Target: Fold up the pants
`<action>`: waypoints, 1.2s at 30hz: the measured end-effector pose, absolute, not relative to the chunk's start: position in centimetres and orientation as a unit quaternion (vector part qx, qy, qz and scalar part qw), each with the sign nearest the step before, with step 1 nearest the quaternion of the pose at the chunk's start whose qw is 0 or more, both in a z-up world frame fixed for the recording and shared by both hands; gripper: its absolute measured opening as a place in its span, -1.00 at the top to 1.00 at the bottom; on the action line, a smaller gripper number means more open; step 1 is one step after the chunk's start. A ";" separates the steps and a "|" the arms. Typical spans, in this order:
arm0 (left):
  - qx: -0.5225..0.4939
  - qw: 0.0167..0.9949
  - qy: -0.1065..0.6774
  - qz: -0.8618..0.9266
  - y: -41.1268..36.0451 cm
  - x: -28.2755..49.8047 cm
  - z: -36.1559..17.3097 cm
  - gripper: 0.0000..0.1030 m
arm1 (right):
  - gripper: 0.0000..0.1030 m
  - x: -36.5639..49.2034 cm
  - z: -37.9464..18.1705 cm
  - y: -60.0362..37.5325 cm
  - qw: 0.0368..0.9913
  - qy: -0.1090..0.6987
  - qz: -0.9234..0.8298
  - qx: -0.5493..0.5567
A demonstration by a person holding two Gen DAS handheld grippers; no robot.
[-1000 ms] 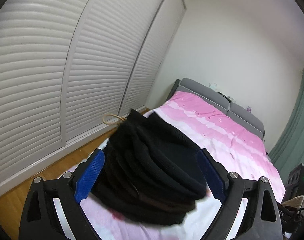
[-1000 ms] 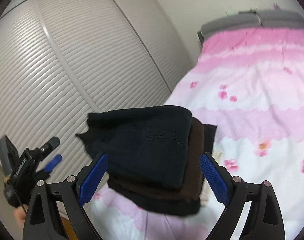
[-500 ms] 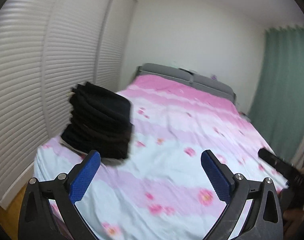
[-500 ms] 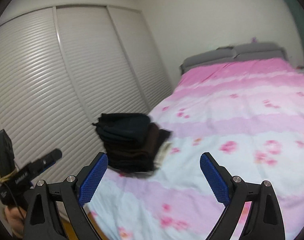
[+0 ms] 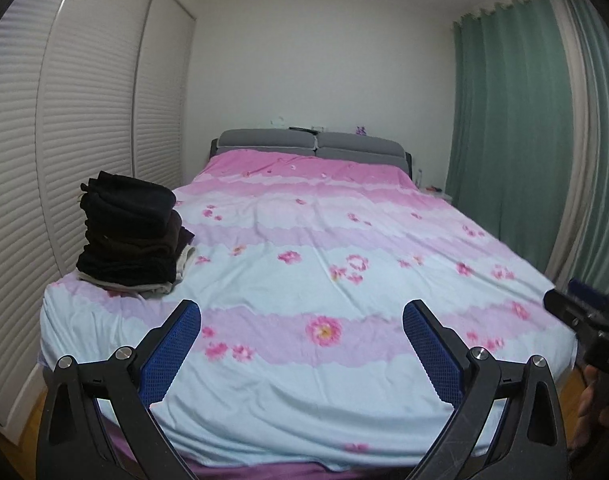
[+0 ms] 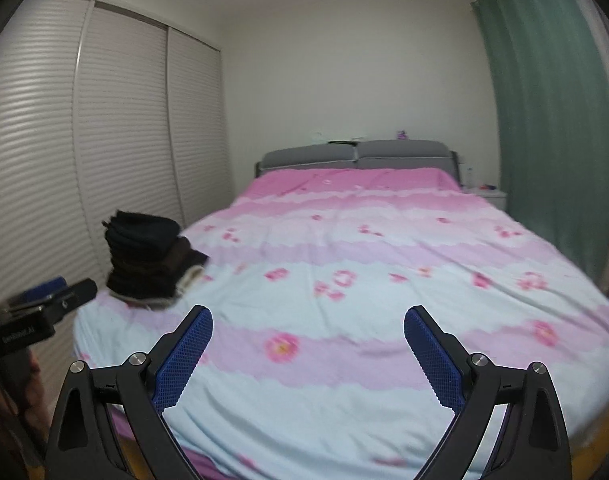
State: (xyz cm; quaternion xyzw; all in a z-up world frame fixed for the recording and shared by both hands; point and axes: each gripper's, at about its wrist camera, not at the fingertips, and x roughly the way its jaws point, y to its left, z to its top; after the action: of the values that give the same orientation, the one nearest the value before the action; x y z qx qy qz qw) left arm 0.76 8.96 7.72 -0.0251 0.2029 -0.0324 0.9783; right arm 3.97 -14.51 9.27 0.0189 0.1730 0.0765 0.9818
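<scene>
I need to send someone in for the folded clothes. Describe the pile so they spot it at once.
Start at the bed with the pink and pale blue flowered cover. Go to its near corner on the side of the white louvred wardrobe doors. There stands the stack of folded clothes, black and dark brown, the only thing on the cover.

We carried two sets of black plastic tongs, the left tongs (image 5: 301, 336) and right tongs (image 6: 308, 342), each with blue mesh-textured pads (image 5: 172, 350) and round silver screws (image 5: 122, 353) at the finger joints.
</scene>
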 end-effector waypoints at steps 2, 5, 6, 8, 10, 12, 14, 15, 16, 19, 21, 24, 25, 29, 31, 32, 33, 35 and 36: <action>-0.018 0.978 0.207 -0.033 7.8 -0.5 7.2 -1.00 | -0.89 2.2 9.1 -15.7 0.983 0.170 0.067 0.014; -0.010 0.976 0.213 -0.038 6.7 -2.1 6.4 -1.00 | -0.89 -0.2 8.6 -16.4 0.985 0.166 0.051 0.006; -0.005 0.976 0.214 -0.040 6.3 -2.5 6.1 -1.00 | -0.89 -0.8 8.5 -16.6 0.985 0.165 0.049 0.004; -0.005 0.975 0.219 -0.042 5.7 -3.0 5.5 -1.00 | -0.92 -2.3 8.3 -16.8 0.987 0.156 0.041 -0.002; -0.008 0.974 0.224 -0.039 5.5 -3.3 5.1 -1.00 | -0.99 -2.9 8.3 -16.5 0.986 0.157 0.046 -0.015; -0.008 0.975 0.221 -0.031 5.4 -3.7 4.8 -1.00 | -0.99 -3.3 8.4 -16.4 0.987 0.156 0.036 -0.021; -0.011 0.976 0.218 -0.024 5.2 -4.1 4.6 -1.00 | -0.99 -3.7 8.5 -16.5 0.987 0.152 0.039 -0.016; -0.013 0.976 0.216 -0.021 5.2 -4.2 4.5 -1.00 | -0.99 -3.8 8.5 -16.5 0.988 0.151 0.037 -0.015; -0.015 0.976 0.214 -0.018 5.3 -4.3 4.4 -1.00 | -0.99 -3.9 8.3 -16.6 0.988 0.149 0.035 -0.014; -0.014 0.977 0.211 -0.012 5.3 -4.2 4.5 -1.00 | -0.99 -4.1 7.6 -16.9 0.988 0.152 0.030 -0.013; -0.012 0.979 0.205 -0.004 5.2 -3.7 4.6 -1.00 | -0.99 -3.6 7.2 -17.3 0.987 0.158 0.029 -0.006; -0.014 0.980 0.199 -0.002 4.9 -3.1 4.5 -1.00 | -0.99 -2.7 6.5 -18.0 0.986 0.167 0.028 0.012; -0.012 0.980 0.199 -0.002 4.7 -2.8 4.5 -1.00 | -0.99 -2.5 6.3 -18.1 0.986 0.166 0.026 0.013; -0.015 0.979 0.205 -0.006 3.9 -1.3 3.8 -1.00 | -0.99 -1.5 5.8 -18.6 0.986 0.162 0.019 0.019; -0.017 0.978 0.210 -0.007 3.6 -0.7 3.4 -1.00 | -0.99 -1.1 5.8 -19.0 0.986 0.162 0.020 0.025; -0.017 0.977 0.212 -0.008 3.4 -0.4 3.1 -1.00 | -0.99 -0.9 5.8 -19.1 0.986 0.161 0.020 0.026; -0.017 0.977 0.213 -0.008 3.3 -0.2 2.9 -1.00 | -0.99 -0.8 5.8 -19.2 0.986 0.161 0.020 0.025; -0.014 0.977 0.213 -0.007 3.1 0.1 2.5 -1.00 | -0.99 -0.6 5.8 -19.4 0.987 0.156 0.017 0.023; -0.012 0.977 0.213 -0.008 3.0 0.3 2.3 -1.00 | -0.99 -0.5 5.7 -19.5 0.988 0.153 0.016 0.021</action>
State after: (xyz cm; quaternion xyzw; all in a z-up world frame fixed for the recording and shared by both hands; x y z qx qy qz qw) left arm 0.33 3.00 2.33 -0.0117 0.2127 -0.0075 0.9770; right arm -0.51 -19.53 5.71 0.0208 0.1527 0.0158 0.9879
